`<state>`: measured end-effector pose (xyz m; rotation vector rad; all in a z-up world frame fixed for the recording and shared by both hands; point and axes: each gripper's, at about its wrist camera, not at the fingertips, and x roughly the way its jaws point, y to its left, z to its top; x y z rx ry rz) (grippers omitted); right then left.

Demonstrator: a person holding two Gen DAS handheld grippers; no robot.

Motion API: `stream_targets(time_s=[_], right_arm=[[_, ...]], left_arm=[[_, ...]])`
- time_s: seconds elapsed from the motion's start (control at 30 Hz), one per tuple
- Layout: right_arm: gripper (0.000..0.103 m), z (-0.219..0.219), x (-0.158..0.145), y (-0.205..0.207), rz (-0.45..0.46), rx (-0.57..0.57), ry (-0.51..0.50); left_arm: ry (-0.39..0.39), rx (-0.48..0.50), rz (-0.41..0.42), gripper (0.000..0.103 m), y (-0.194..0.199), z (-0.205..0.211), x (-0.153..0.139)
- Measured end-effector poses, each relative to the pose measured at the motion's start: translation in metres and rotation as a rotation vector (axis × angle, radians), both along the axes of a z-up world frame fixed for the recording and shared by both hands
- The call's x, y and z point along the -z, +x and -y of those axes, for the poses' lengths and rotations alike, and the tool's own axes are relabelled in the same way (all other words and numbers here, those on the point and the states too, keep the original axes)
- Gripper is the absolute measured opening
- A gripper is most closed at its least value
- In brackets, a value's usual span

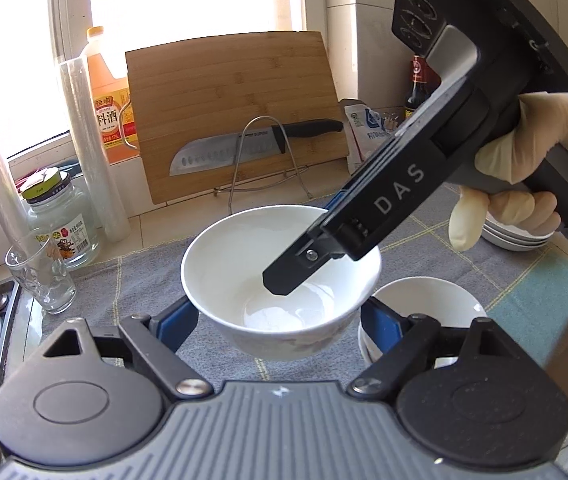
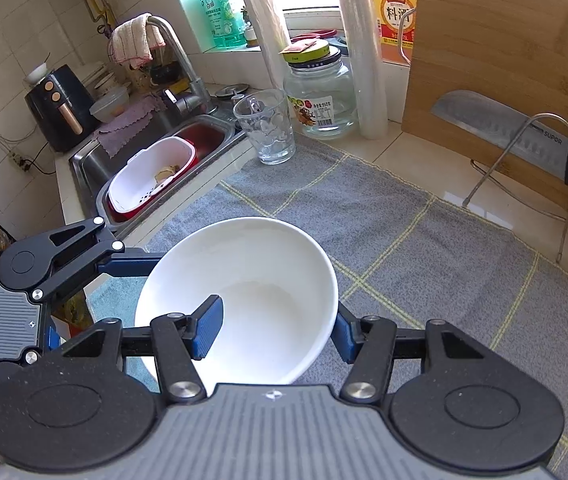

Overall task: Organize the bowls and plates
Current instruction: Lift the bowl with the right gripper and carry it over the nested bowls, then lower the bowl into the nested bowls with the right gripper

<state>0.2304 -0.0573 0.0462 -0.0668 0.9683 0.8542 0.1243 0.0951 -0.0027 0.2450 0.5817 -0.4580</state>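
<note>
Above the grey cloth [image 2: 424, 248], both grippers clamp one white bowl [image 2: 251, 300].

Glossy white ceramic bowl [image 1: 279, 280], woven grey cloth mat [image 2: 424, 248], matt wooden cutting board [image 1: 227, 120].

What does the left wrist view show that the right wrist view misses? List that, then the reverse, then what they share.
Left wrist only: a gloved hand, stacked white bowls, stacked plates, a dark sauce bottle.
Right wrist only: an air fryer, a green detergent bottle, a checked cloth.
Both: the held white bowl, bamboo cutting board, knife, drinking glass, glass jar.
</note>
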Motion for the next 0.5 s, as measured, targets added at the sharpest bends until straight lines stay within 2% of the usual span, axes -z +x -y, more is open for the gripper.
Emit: stream_targets(time_s=[0.5], right_arm=[[0.063, 0.058, 0.013, -0.036, -0.036, 0.120, -0.028]], left_arm=[[-0.003, 0.148, -0.054, 0.088, -0.010, 0.041, 0.011]])
